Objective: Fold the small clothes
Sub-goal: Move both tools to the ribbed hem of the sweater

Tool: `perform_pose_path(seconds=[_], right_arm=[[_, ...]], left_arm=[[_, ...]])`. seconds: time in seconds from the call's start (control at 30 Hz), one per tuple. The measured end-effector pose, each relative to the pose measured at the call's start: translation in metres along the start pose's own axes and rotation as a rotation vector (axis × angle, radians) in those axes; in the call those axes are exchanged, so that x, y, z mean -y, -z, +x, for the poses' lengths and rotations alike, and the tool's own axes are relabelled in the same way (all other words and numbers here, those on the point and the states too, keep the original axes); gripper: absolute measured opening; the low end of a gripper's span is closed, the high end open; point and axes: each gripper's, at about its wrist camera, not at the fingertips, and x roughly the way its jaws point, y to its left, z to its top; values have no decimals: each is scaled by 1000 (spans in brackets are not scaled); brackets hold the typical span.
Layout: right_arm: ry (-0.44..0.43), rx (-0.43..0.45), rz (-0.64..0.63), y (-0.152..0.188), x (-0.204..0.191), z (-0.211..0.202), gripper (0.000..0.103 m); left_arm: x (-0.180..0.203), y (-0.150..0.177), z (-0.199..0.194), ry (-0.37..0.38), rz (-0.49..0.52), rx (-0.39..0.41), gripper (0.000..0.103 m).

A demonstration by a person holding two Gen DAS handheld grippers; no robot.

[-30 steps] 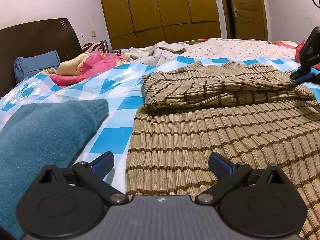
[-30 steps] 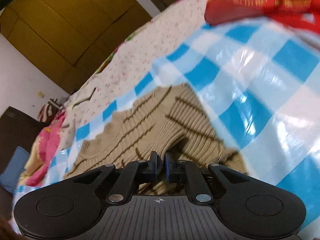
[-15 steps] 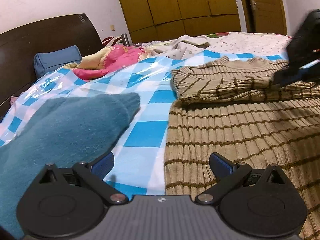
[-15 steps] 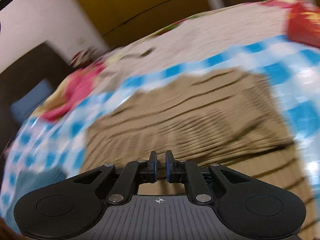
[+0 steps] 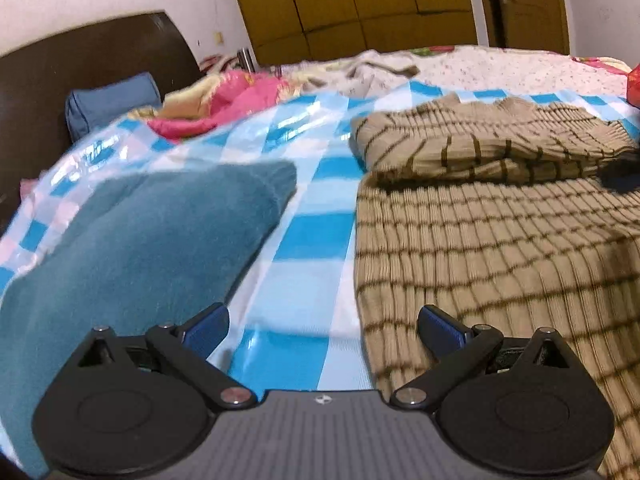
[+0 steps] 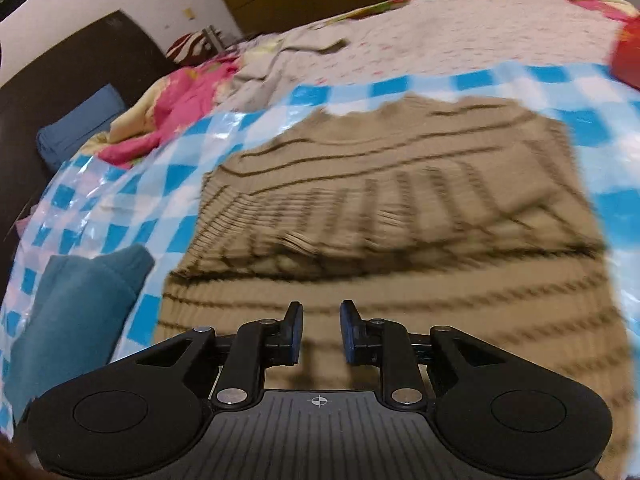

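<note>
The bed carries a blue-and-white checked plastic sheet. On that sheet lies a tan striped knit sweater, its upper part folded down over its body. Left of the sweater on the sheet lies a teal garment, apart from it. Beyond the sheet's far left corner sit a pink blanket and a blue pillow.

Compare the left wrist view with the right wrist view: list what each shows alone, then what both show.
Left wrist only: the left tongs, wide open and empty, and a wooden door. Right wrist only: the right tongs, opening with nothing between them. Both: the striped tan sweater with sleeves folded over, the teal garment, the blue checked sheet, the blue pillow.
</note>
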Motion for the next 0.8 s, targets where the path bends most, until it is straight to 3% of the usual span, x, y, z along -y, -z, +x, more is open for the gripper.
perform_pose_path(seconds=[0.27,0.47,0.67,0.8], right_arm=[[99,3,128,59,71,-95,22],[125,-59,184,99,105,-123,23],[15,-114,285,129,126,-135,23],[-67,-157,300,144,124,-139,23]], left_arm=[[-9,17,-36,88,-10,-51,103],[3,29,-61,139,57,-85,103],[18,38,-73,189,110,-160,103],[26,45,-79,182,150,-163,103]])
